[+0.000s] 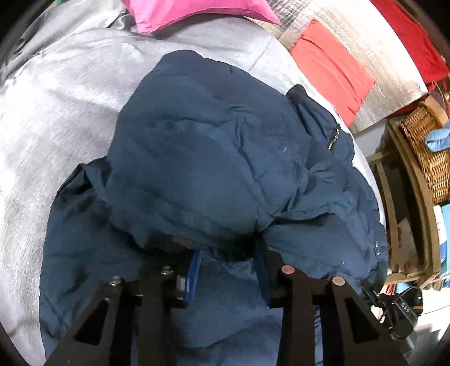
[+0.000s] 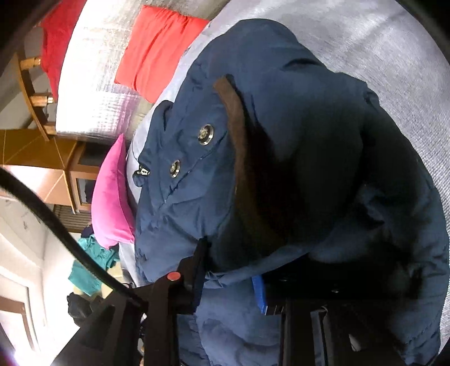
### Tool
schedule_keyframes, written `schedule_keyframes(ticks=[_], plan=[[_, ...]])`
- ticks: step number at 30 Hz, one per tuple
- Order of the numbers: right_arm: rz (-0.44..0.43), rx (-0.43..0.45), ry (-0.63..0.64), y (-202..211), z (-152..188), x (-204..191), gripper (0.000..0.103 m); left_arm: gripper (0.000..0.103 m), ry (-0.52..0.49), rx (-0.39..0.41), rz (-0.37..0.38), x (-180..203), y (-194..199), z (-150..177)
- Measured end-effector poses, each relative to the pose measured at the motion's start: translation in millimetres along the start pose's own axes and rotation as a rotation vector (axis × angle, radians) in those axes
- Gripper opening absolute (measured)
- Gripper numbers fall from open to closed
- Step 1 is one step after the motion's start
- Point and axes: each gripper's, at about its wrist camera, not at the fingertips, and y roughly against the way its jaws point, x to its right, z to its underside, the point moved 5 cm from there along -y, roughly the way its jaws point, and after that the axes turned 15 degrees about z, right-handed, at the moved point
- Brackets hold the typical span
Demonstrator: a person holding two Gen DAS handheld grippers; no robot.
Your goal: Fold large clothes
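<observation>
A large navy puffer jacket (image 1: 213,157) lies bunched on a grey bedspread (image 1: 56,107). My left gripper (image 1: 227,270) sits at the jacket's near edge, its blue-padded fingers (image 1: 194,270) apart with a fold of navy fabric lying over and between them; whether they pinch it is unclear. In the right wrist view the jacket (image 2: 295,140) shows its brown-lined collar (image 2: 239,146) and two metal snaps (image 2: 206,134). My right gripper (image 2: 232,270) has its fingers set apart with jacket fabric bulging between them.
A pink pillow (image 1: 197,11) lies at the bed's far end. A red cloth (image 1: 332,67) lies on a silver quilted cover. A wicker basket (image 1: 430,152) stands on a wooden shelf at the right. The right wrist view shows wooden furniture (image 2: 56,157) and teal clothing (image 2: 90,270).
</observation>
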Motion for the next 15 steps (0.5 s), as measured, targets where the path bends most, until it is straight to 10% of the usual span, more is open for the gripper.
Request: schedule_keyframes(ticks=[11,15], plan=[[0.029,0.242,0.139,40.1,-6.8,-26.6,0.016,0.024,-0.051,0.034,0.11,20.8,23.7,-2.6],[0.09,0.156,0.091,13.7,-6.9,-11.8,0.016,0.025,0.023,-0.051,0.067,1.5,1.7,5.8]])
